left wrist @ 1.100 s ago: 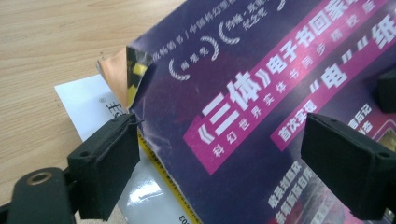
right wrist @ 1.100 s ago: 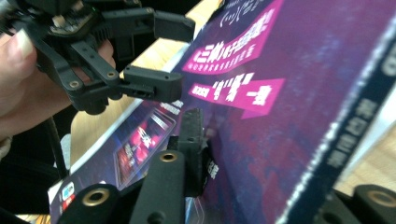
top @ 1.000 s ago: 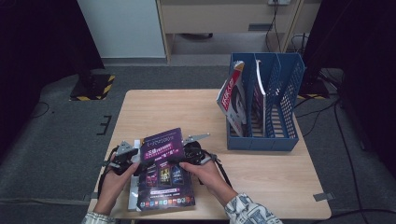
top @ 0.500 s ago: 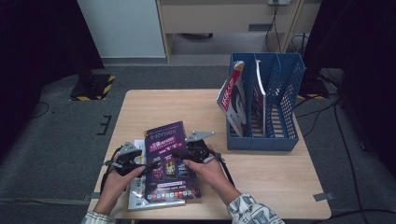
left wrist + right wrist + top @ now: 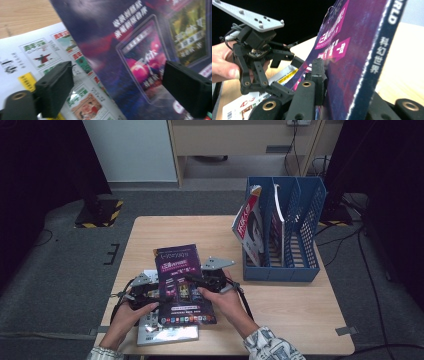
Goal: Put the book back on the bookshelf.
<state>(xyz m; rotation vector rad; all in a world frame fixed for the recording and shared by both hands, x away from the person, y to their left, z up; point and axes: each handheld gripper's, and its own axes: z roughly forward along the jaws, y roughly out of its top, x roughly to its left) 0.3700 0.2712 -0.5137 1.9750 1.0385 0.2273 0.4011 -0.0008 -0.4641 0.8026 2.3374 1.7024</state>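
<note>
My right gripper (image 5: pixel 196 285) is clamped on the purple magazine's (image 5: pixel 182 282) spine edge, tilting it up off the white magazine (image 5: pixel 167 332) at the table's near edge — ready for the rack (image 5: pixel 285 232), I'd judge. Left gripper (image 5: pixel 157 295) jaws gape wide, holding nothing.

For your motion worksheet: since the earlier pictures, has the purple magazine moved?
Yes. The purple magazine, clamped in the right tool, has lifted and shifted right, uncovering the white magazine lying near the table's front edge.

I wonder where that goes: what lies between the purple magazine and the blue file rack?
Bare tabletop lies between purple magazine and blue file rack, by the high view.
</note>
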